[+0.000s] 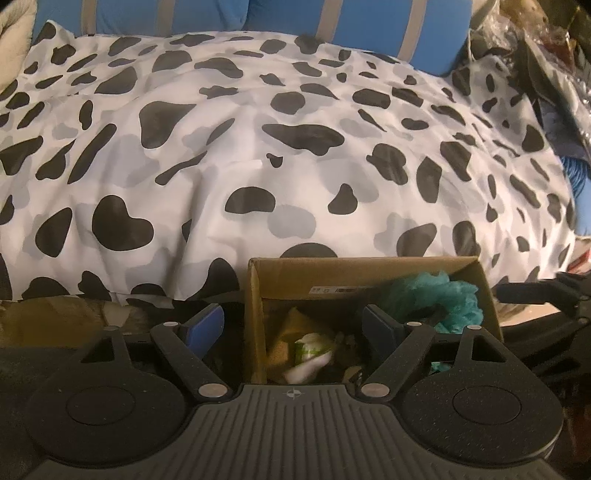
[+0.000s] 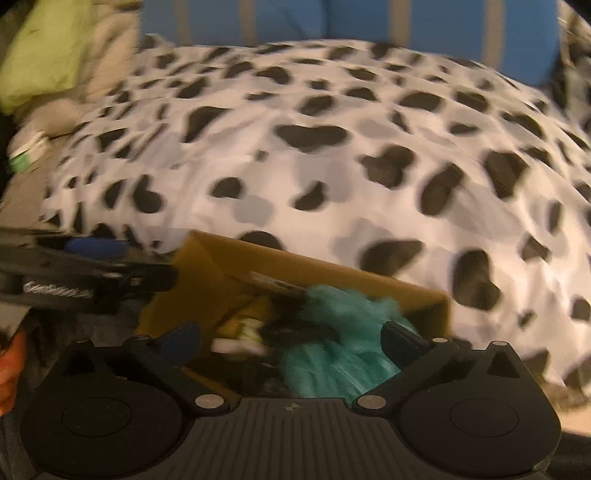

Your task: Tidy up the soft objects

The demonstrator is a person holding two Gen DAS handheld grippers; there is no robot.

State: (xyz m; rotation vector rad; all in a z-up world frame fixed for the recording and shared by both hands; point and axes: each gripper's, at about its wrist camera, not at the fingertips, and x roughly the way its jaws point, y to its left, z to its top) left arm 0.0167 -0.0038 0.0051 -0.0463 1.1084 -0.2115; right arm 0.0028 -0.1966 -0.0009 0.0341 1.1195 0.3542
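Observation:
A brown cardboard box (image 1: 369,264) stands against a cow-print duvet. Inside lie a teal fluffy piece (image 1: 436,295), a white-and-green soft item (image 1: 310,350) and a yellow piece (image 1: 291,325). My left gripper (image 1: 295,326) is open and straddles the box's left wall, one finger outside and one inside, pads off the cardboard. In the right wrist view, which is blurred, my right gripper (image 2: 291,339) stands wide open over the box (image 2: 221,266), with the teal piece (image 2: 332,354) lying loose below its fingers. The left gripper (image 2: 85,258) shows at that view's left edge.
The cow-print duvet (image 1: 258,147) fills the space behind the box, with a blue striped pillow (image 1: 369,22) beyond it. Dark plastic bags (image 1: 546,55) pile up at the far right. A light green cloth (image 2: 40,48) lies at the far left.

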